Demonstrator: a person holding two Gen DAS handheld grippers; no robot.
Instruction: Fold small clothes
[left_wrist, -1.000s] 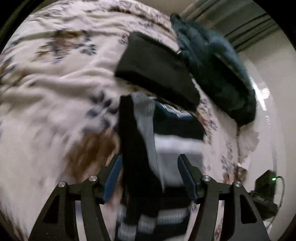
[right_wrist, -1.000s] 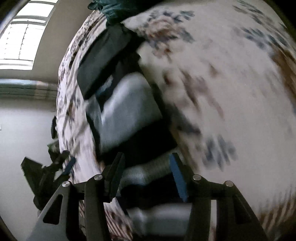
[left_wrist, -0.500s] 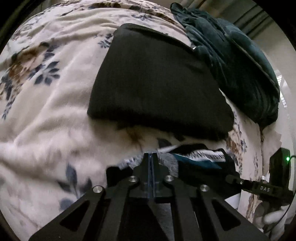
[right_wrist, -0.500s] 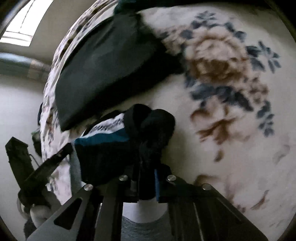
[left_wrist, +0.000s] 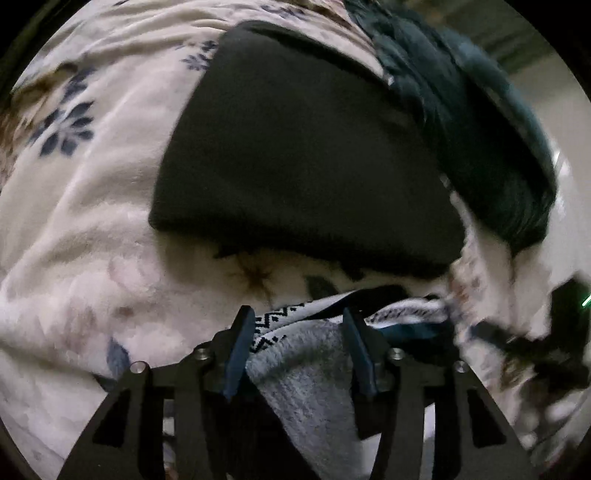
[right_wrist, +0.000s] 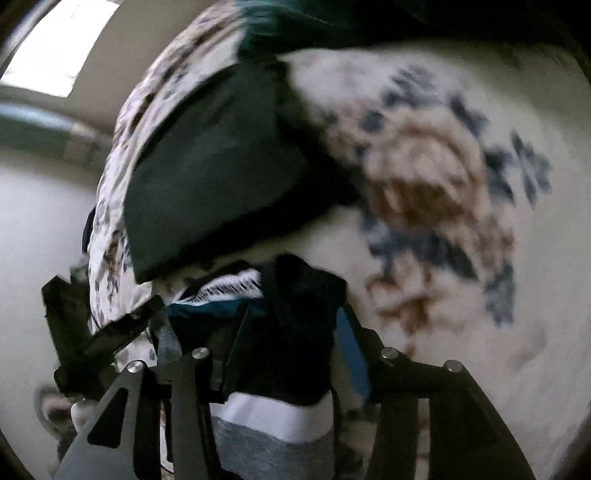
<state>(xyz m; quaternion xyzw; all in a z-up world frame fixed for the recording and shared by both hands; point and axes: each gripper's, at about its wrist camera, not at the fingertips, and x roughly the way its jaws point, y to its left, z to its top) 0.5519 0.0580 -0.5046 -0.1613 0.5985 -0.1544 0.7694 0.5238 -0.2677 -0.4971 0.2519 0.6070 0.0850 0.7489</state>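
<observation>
A patterned sock, grey, white, teal and black (left_wrist: 306, 373), lies folded on the floral blanket (left_wrist: 92, 221). My left gripper (left_wrist: 299, 332) is open, its jaws spread either side of the sock's grey part. In the right wrist view my right gripper (right_wrist: 291, 332) is open too, its blue pads apart around the sock's black end (right_wrist: 295, 332). A folded black garment (left_wrist: 303, 158) lies just beyond the sock; it also shows in the right wrist view (right_wrist: 214, 177).
A dark teal garment (left_wrist: 480, 129) is heaped behind the black one at the bed's far edge. The other gripper shows at the right edge of the left view (left_wrist: 535, 347) and at the left of the right view (right_wrist: 92, 332). A window (right_wrist: 55, 48) is up left.
Both grippers were shut on the sock half a second ago; now both have opened and let go, with the sock lying doubled over in front of the black garment.
</observation>
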